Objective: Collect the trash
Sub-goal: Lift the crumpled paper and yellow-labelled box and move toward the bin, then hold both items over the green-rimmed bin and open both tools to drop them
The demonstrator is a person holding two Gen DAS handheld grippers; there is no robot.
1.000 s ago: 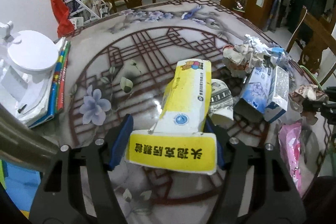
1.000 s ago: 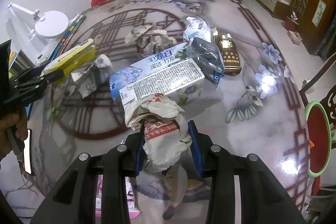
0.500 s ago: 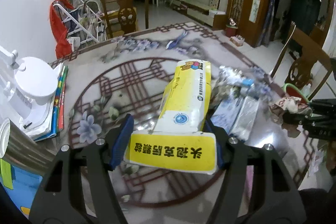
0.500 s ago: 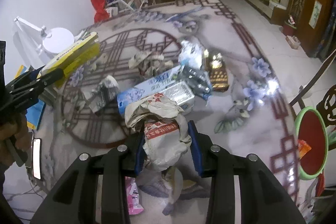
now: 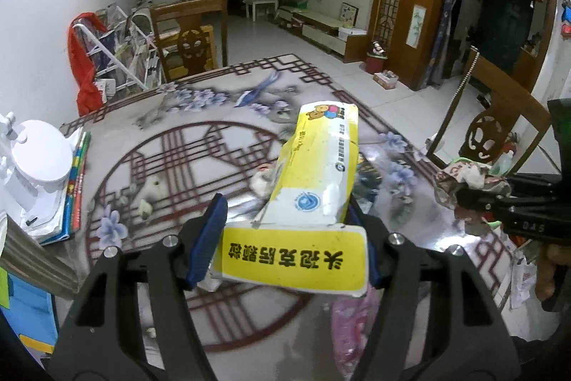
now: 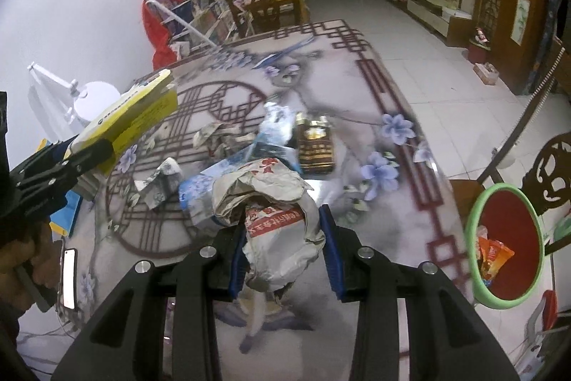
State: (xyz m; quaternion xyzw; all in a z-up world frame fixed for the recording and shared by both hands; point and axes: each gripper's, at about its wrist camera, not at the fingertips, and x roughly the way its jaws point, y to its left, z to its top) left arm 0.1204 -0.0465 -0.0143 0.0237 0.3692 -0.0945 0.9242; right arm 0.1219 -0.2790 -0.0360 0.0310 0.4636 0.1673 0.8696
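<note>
Left tool (image 5: 289, 241) clamps yellow box (image 5: 314, 181) | right tool (image 6: 283, 249) clamps crumpled wrapper (image 6: 274, 213), both above table (image 6: 357, 88)

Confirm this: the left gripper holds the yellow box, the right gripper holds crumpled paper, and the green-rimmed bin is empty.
Not empty: the right wrist view shows an orange wrapper inside the green-rimmed bin. The left gripper holds the yellow box; the right gripper holds crumpled paper.

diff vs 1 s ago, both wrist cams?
Both grippers have risen off the table, carrying their loads: the left gripper the yellow box, the right gripper the crumpled paper bag. Grips unchanged; remaining litter stays on the table.
</note>
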